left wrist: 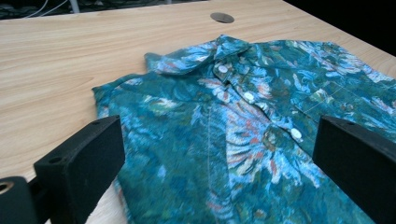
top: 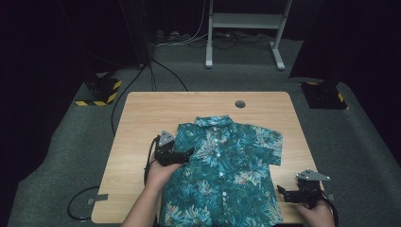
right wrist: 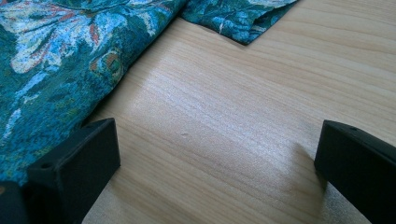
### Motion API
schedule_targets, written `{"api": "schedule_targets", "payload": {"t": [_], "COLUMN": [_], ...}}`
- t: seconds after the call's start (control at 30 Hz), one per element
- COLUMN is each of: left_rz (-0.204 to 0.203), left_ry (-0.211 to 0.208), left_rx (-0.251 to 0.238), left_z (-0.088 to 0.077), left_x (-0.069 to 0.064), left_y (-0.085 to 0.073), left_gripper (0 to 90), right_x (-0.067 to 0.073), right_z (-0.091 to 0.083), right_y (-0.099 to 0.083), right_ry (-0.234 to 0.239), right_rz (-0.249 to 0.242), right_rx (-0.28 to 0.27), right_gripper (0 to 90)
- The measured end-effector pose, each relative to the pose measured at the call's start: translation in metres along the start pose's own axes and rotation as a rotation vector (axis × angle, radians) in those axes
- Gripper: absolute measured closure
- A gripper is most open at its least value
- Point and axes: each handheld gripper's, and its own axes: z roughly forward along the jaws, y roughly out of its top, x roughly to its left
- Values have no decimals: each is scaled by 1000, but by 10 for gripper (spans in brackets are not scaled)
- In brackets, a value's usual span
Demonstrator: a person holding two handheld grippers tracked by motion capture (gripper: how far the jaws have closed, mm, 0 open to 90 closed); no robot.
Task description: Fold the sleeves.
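The floral shirt (top: 222, 170) lies flat, buttoned (collar away), on the table (top: 137, 123) — no fold made yet, I judge — with left gripper (top: 182, 155) and right gripper (top: 289, 195) spread wide, empty.
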Motion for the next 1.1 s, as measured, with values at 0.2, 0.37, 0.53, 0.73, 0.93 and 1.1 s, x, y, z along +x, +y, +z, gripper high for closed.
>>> {"api": "schedule_targets", "payload": {"t": [0.2, 0.37, 0.53, 0.73, 0.93, 1.1], "left_rz": [-6, -8, -18, -29, -33, -42], "left_ry": [10, 26, 38, 53, 74, 87], "left_rx": [-7, -13, -13, -12, -12, 3], "left_z": [-10, -21, -29, -40, -52, -60], "left_x": [5, 10, 16, 22, 28, 32], "left_y": [-7, -13, -20, -32, -44, -55], "left_gripper": [27, 27, 27, 27, 27, 28], "right_x": [0, 0, 0, 0, 0, 0], "right_z": [0, 0, 0, 0, 0, 0], "right_y": [0, 0, 0, 0, 0, 0], "right_ry": [0, 0, 0, 0, 0, 0], "right_rz": [0, 0, 0, 0, 0, 0], "right_rx": [0, 0, 0, 0, 0, 0], "right_gripper": [0, 0, 0, 0, 0, 0]}}
